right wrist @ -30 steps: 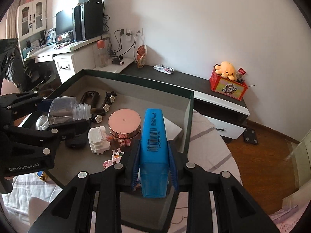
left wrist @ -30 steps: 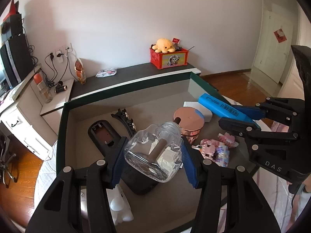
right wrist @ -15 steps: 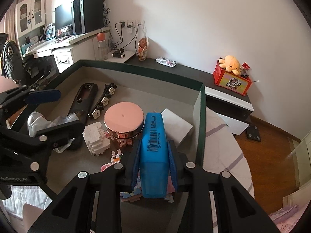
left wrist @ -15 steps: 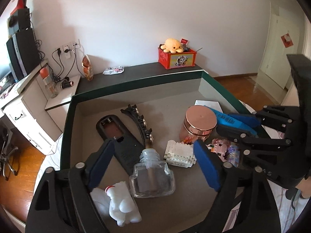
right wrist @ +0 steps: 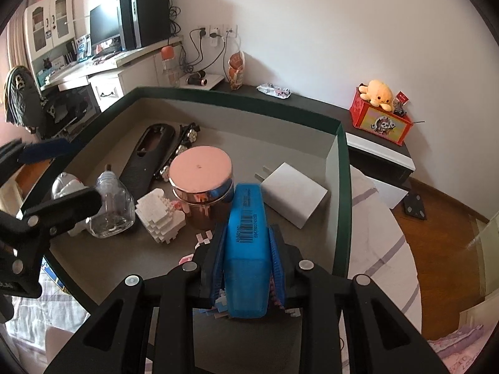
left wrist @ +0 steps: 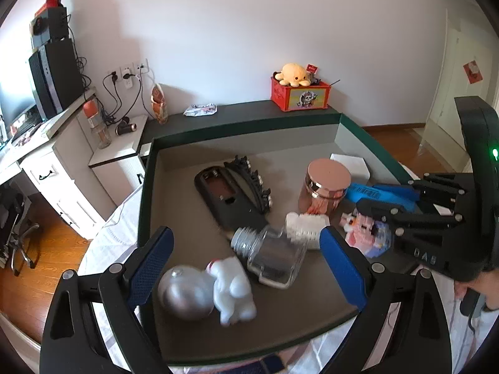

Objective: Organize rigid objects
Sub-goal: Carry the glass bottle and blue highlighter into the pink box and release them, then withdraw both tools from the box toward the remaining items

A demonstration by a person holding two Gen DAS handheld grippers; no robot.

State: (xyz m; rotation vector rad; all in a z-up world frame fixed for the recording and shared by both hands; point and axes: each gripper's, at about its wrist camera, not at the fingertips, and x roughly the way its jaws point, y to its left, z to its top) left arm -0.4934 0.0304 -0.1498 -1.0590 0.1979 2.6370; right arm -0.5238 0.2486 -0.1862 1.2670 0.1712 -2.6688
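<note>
My left tool (left wrist: 246,255) has just been opening and now stands wide, released; the clear glass bottle (left wrist: 269,257) lies on its side between the jaws, touched by neither pad, on the floor of the green-rimmed tray (left wrist: 246,120). My right tool (right wrist: 248,249) is clenched on the blue case (right wrist: 248,227), held low over the tray's right side above some small pink block pieces (right wrist: 202,237). Just beyond the case stand the copper-lidded jar (right wrist: 201,187) and the white charger (right wrist: 291,198). To set the case down well, I judge I should aim for the bare floor near the tray's front, lower it flat, and only then ease the jaws apart. With the left I should back straight out so neither finger nudges the bottle or the white figurine (left wrist: 232,290) beside it.
</note>
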